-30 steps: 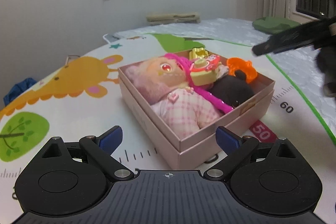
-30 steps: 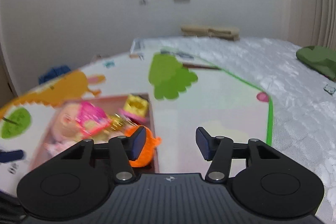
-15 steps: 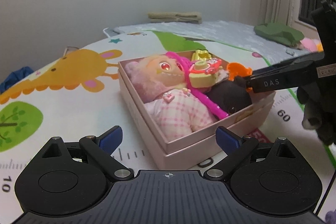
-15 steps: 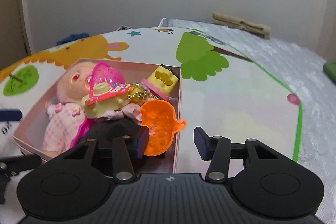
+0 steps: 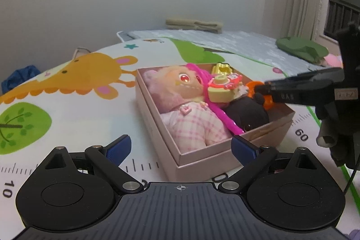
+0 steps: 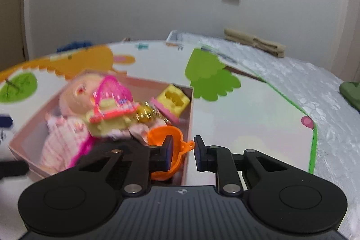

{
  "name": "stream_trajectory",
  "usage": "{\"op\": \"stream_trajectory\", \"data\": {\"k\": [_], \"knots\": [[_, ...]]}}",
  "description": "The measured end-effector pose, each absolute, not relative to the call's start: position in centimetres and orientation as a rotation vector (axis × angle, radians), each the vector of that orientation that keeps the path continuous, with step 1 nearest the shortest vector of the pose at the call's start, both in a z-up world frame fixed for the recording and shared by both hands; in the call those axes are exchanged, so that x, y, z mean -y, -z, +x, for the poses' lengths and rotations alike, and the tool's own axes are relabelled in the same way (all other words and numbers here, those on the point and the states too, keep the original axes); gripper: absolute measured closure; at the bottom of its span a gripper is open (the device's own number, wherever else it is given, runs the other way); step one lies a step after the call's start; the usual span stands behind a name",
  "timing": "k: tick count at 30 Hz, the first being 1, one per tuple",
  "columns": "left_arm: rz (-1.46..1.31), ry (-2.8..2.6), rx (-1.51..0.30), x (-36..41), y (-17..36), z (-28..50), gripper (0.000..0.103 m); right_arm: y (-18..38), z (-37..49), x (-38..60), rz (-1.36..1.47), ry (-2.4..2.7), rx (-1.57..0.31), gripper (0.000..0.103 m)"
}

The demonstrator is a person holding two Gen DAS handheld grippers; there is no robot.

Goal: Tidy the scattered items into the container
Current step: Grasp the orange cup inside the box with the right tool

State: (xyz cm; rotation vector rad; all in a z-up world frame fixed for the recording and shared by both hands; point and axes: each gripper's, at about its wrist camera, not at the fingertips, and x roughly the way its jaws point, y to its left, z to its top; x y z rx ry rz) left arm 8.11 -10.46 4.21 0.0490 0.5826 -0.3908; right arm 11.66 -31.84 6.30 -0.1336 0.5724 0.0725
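Observation:
A pink cardboard box (image 5: 198,159) sits on the play mat. It holds a plush doll in pink checks (image 5: 186,109), a black plush (image 5: 247,111), a yellow and pink toy (image 5: 221,89), a yellow block (image 6: 173,100) and an orange plastic toy (image 6: 162,134) at its right wall. My right gripper (image 6: 182,149) has its narrowed fingers on the orange toy's rim and tab, just over the box wall (image 6: 189,118). From the left wrist view its fingers (image 5: 283,88) reach in from the right onto the orange toy (image 5: 256,85). My left gripper (image 5: 180,147) hangs open before the box's near corner, holding nothing.
The play mat (image 5: 74,109) with animal and tree prints lies on a quilted pad (image 6: 303,82). Folded beige cloth (image 5: 193,25) rests by the wall, green fabric (image 5: 301,48) at the right. A gloved hand (image 5: 335,127) holds the right gripper. A blue cloth (image 5: 20,78) lies far left.
The right gripper came down to the box's right wall and its fingers narrowed around the orange toy. The left gripper drifted slightly, still open.

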Motion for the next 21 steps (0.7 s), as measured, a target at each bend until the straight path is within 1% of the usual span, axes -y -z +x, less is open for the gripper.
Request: {"op": "stream_trajectory", "data": {"k": [5,10,11,14,17,19,21], "knots": [[0.027,0.384,-0.588,10.4,-4.2,8.2,0.005,-8.1,10.9,31.1,-0.066,-0.179,-0.545,0.083],[0.028,0.387,-0.588,10.6,-4.2,7.9,0.005,-7.0,12.5,32.0,-0.048,-0.129,-0.583,0.083],[0.030,0.388,-0.587,10.6,-4.2,7.8,0.005,-6.8,12.5,32.3,-0.033,-0.139,-0.589,0.080],[0.029,0.386,-0.586,10.3,-4.2,7.7,0.005,-8.1,11.6,34.4,0.117,-0.221,-0.535,0.080],[0.021,0.379,-0.590,10.1,-4.2,7.9,0.005,-9.6,10.6,35.8,0.164,-0.203,-0.484,0.080],[0.015,0.384,-0.595,10.1,-4.1,7.9,0.005,-10.0,10.2,36.1,0.127,-0.165,-0.474,0.080],[0.016,0.395,-0.599,10.3,-3.9,7.9,0.005,-9.6,10.2,36.1,0.100,-0.149,-0.506,0.080]]}}
